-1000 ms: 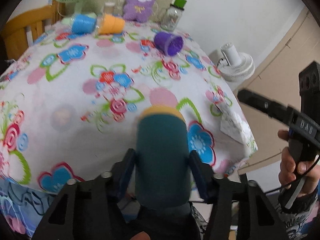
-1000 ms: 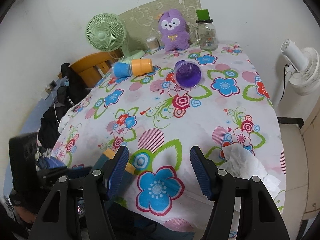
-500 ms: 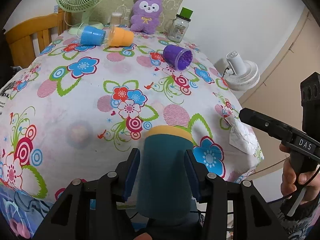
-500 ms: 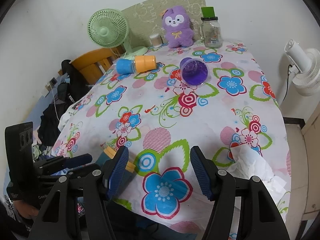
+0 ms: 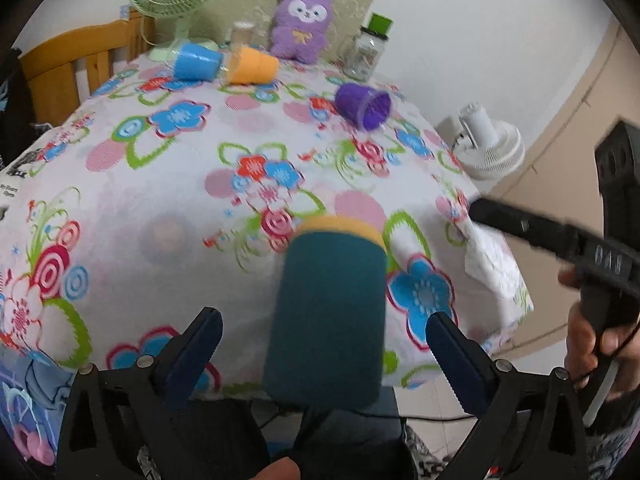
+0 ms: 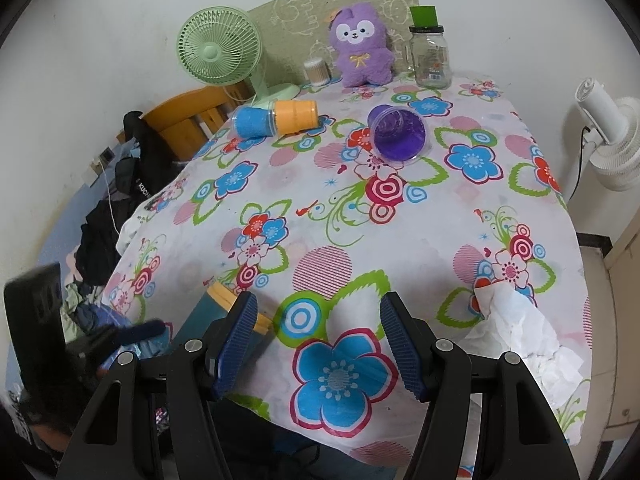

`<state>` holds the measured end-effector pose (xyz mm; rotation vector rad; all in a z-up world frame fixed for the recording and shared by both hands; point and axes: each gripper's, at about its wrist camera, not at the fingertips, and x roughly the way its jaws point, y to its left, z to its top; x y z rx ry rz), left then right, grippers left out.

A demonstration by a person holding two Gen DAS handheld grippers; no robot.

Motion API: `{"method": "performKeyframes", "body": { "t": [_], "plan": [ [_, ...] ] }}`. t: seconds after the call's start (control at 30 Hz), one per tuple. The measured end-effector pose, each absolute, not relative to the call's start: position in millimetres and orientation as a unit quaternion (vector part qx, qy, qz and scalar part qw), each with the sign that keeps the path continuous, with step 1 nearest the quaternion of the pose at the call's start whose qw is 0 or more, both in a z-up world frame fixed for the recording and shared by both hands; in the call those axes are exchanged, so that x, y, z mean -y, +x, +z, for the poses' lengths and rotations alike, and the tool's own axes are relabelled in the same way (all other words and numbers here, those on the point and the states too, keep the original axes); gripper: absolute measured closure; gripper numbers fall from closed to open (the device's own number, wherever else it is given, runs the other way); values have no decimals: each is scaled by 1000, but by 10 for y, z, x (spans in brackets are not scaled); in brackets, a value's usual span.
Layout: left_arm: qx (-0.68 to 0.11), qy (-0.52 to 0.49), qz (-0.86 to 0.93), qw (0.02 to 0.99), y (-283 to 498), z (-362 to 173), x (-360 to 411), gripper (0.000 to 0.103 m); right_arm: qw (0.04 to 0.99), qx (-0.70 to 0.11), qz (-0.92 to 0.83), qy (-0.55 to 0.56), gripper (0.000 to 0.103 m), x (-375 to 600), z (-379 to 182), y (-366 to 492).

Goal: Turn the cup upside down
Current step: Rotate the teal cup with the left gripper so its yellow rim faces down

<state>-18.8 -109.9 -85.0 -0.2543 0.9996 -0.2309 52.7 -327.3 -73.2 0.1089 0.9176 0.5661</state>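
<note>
A dark teal cup (image 5: 330, 312) with a yellow band at its far end sits between the fingers of my left gripper (image 5: 320, 344), blurred, at the table's near edge. The jaws stand wide and clear of its sides. In the right wrist view the cup (image 6: 224, 312) shows at the table's front left edge, behind my right gripper's left finger. My right gripper (image 6: 318, 344) is open and empty above the front edge of the floral tablecloth (image 6: 360, 240).
A purple cup (image 6: 398, 134) lies on its side mid-table; blue (image 6: 254, 122) and orange (image 6: 296, 116) cups lie at the back left. A green fan (image 6: 220, 50), plush toy (image 6: 360, 46), glass jar (image 6: 430, 54) stand at the back. Crumpled tissue (image 6: 516, 328) lies front right.
My left gripper has opened wide; its fingers were shut on the teal cup and now stand apart from it. The right gripper has stayed open and shifted slightly.
</note>
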Motion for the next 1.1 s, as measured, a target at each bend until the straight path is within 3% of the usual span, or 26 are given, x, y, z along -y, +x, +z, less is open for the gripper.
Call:
{"method": "performKeyframes", "body": {
  "t": [0.07, 0.13, 0.2, 0.23, 1.1],
  "plan": [
    [-486, -114, -114, 859, -219, -913, 1145, 0, 856, -438, 269, 52, 36, 3273, -745, 525],
    [-495, -105, -121, 854, -233, -983, 1188, 8, 856, -440, 268, 53, 36, 3280, -758, 525],
    [-504, -95, -122, 850, -238, -1028, 1216, 33, 856, -441, 266, 55, 36, 3283, -761, 522],
    [-507, -92, -124, 848, -236, -1042, 1224, 35, 856, -441, 266, 56, 36, 3286, -761, 522],
    [-383, -77, -69, 918, 255, -184, 643, 36, 851, -438, 284, 51, 36, 3078, -728, 596]
  ]
}}
